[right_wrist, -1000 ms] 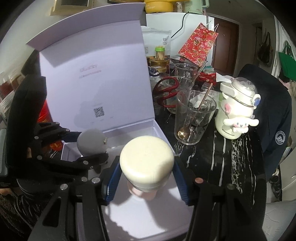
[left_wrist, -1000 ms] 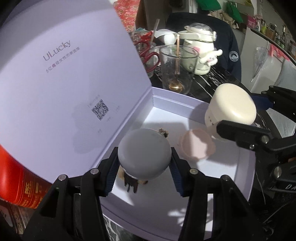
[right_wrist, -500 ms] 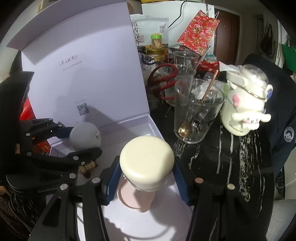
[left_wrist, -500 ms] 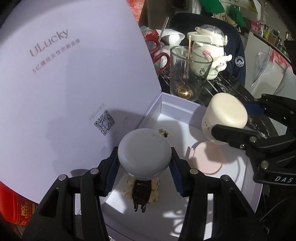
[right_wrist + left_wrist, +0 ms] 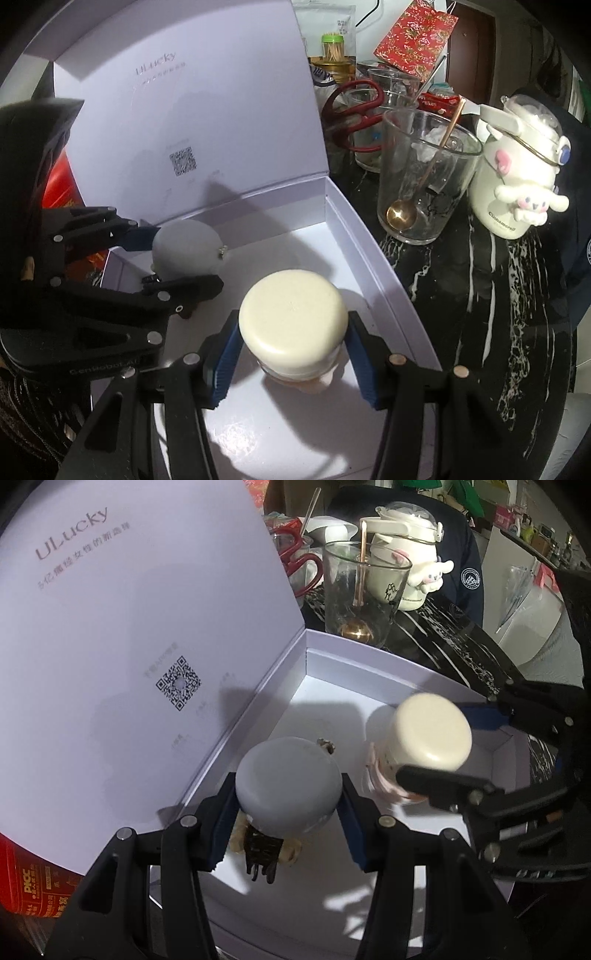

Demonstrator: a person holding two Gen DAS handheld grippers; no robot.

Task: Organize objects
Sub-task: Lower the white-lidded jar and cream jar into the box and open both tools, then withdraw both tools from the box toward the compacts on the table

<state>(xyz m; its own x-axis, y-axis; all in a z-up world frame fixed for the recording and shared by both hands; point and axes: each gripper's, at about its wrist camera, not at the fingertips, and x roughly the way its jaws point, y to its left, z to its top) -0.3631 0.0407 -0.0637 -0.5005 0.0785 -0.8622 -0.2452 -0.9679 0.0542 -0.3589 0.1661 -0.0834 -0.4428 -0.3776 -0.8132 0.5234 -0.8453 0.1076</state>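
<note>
Cream jar clamped in right tool, grey jar in left tool

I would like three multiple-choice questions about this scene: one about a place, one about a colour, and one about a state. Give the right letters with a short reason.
1. Where is the gold spoon?
A. in the clear glass
B. inside the white box
C. on the box lid

2. What colour is the cap of the jar in the left gripper?
A. red
B. grey
C. green

3. In what state is the right gripper?
A. open and empty
B. out of view
C. shut on the cream-capped jar

Answers:
1 A, the spoon stands in the glass beside the box.
2 B, the grey-capped jar sits between its pads.
3 C, both blue pads press the jar's sides.
</note>
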